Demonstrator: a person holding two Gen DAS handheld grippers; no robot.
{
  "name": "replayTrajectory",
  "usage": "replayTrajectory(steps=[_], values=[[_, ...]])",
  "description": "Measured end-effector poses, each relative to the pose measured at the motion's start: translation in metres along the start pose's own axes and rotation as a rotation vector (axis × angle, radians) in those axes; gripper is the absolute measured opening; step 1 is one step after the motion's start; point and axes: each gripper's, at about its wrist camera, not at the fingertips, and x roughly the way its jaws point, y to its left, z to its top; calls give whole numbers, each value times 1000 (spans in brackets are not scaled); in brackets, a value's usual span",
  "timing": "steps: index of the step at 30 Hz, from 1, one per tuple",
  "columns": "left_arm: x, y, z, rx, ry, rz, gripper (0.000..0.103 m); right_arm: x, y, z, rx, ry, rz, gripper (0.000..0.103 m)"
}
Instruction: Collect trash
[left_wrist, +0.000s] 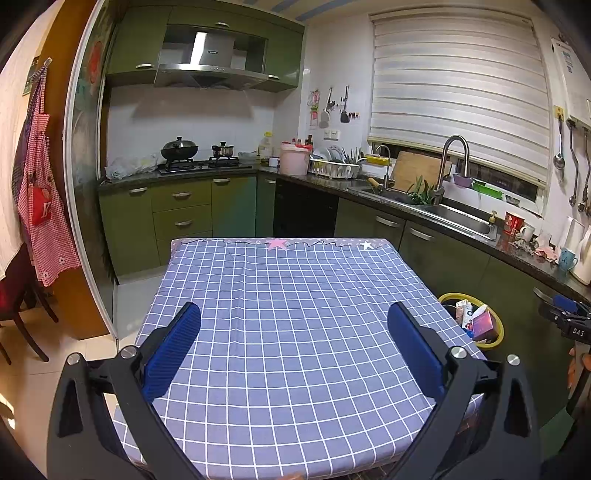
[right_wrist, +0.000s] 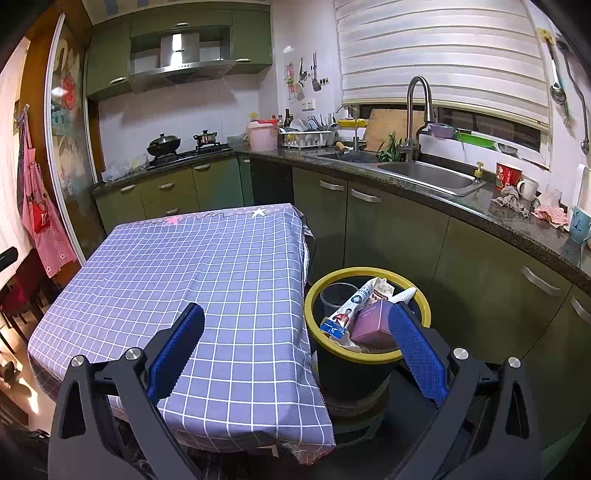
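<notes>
A black trash bin with a yellow rim (right_wrist: 369, 358) stands on the floor right of the table. It holds a purple box (right_wrist: 371, 323), a toothpaste tube (right_wrist: 347, 308), a small carton (right_wrist: 380, 290) and a clear cup (right_wrist: 338, 295). The bin also shows in the left wrist view (left_wrist: 496, 334). The table wears a purple checked cloth (left_wrist: 288, 332), with nothing on it. My left gripper (left_wrist: 293, 321) is open and empty over the table. My right gripper (right_wrist: 295, 325) is open and empty, spanning the table's right edge and the bin.
Green cabinets and a dark counter (right_wrist: 461, 206) run along the back and right, with a sink (right_wrist: 424, 173), dish rack (right_wrist: 304, 138), mugs and rags. A stove with pots (left_wrist: 195, 158) is at the back left. A red apron (left_wrist: 40, 206) hangs left, beside a chair.
</notes>
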Motion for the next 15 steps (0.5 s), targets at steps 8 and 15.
replayTrajectory(steps=[8,15], values=[[0,2,1,-12,-5,-30,96,1,1,-1,1,1,-1,98],[1,2,1,-12,-6,-13,96,2,2,-2,2,3,-2,98]])
